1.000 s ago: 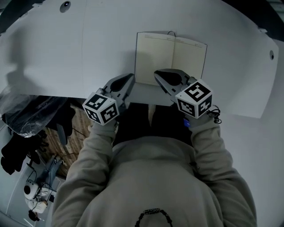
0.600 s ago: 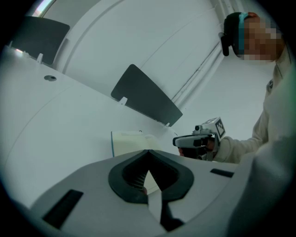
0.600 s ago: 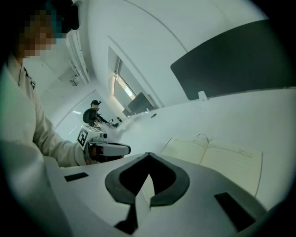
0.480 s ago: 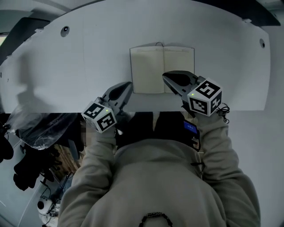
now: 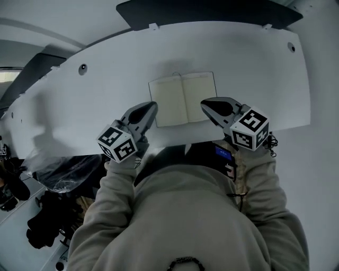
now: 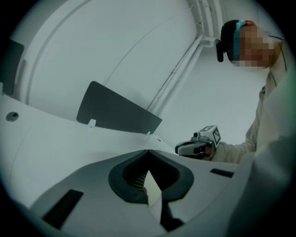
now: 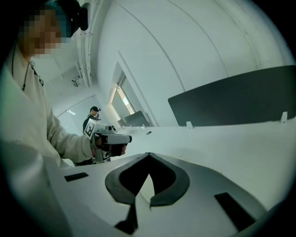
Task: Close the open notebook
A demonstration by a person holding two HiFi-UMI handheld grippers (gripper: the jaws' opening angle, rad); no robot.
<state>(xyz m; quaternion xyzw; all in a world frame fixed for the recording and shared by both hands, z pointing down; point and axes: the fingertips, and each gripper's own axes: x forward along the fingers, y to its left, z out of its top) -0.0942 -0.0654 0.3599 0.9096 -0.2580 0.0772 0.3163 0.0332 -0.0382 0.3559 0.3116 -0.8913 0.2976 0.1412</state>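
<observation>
The open notebook (image 5: 183,99) lies flat on the white table (image 5: 95,90), cream pages up, with a thin ribbon loop at its far edge. My left gripper (image 5: 152,105) hovers by the notebook's near left corner, its jaws closed tip to tip with nothing between them (image 6: 148,151). My right gripper (image 5: 204,104) hovers at the near right part of the notebook, also shut and empty (image 7: 148,153). Each gripper shows in the other's view: the right gripper (image 6: 199,144) and the left gripper (image 7: 111,139). Neither touches the notebook.
A dark panel (image 5: 212,10) stands along the table's curved far edge. Two round cable holes (image 5: 82,68) (image 5: 292,46) sit in the tabletop. Dark bags and gear (image 5: 58,174) lie on the floor at lower left. A person (image 7: 94,112) stands far off.
Both grippers have lifted away from the table's front edge and now hang higher above the notebook's near corners. The notebook still lies open.
</observation>
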